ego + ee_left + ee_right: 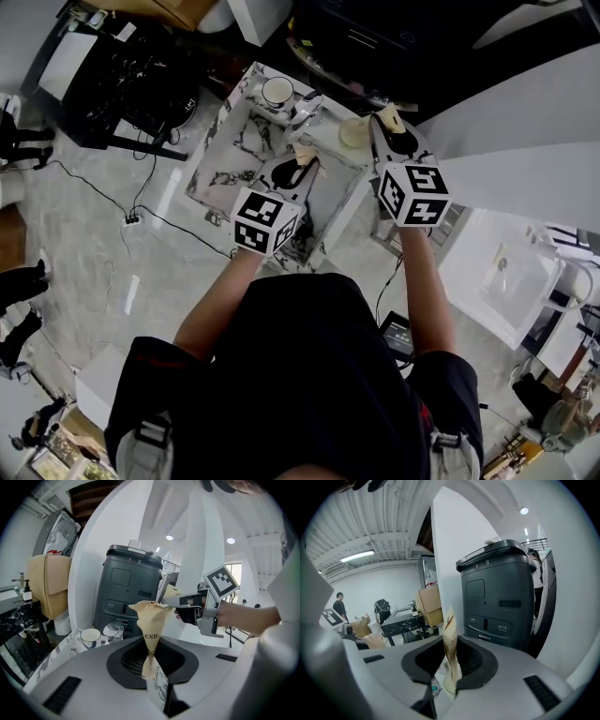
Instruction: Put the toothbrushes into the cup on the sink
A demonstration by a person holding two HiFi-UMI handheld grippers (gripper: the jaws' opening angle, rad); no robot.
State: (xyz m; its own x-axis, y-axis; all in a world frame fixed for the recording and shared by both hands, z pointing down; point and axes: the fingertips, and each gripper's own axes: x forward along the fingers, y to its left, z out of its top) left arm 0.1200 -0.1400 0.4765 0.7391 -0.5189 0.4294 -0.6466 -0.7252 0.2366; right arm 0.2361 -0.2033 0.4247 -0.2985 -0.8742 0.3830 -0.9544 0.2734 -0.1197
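Since both tools are loaded, let's start there. The left tool (298,172) is pinching a tan paper packet (151,620) low down, so most of it stands up above the jaws with its crimped end fanned out on top. The right tool (389,125) is clamped on a second tan packet (450,651) the same way, edge-on to its own camera. We're guessing these are the toothbrushes in paper wrappers, though we can't see any bristles. Both hang in the air over the marble bench (208,155), touching nothing, with the right tool a bit further out than the left.

Moving outward, the white cup (277,91) sits on the back ledge of the bench beside a shiny fixture (307,111), probably the tap. It's well apart from both packets and looks empty from above. There's also a pale round thing (354,133) just by the right tool, no idea what it is.

What worries us is that each grip is on soft paper near one end. A packet could bend or swivel on the way over and catch the rim instead of dropping in. A light cup on a ledge could tip if bumped. Two tools aiming at one small opening could also clash, so we'd go one at a time.
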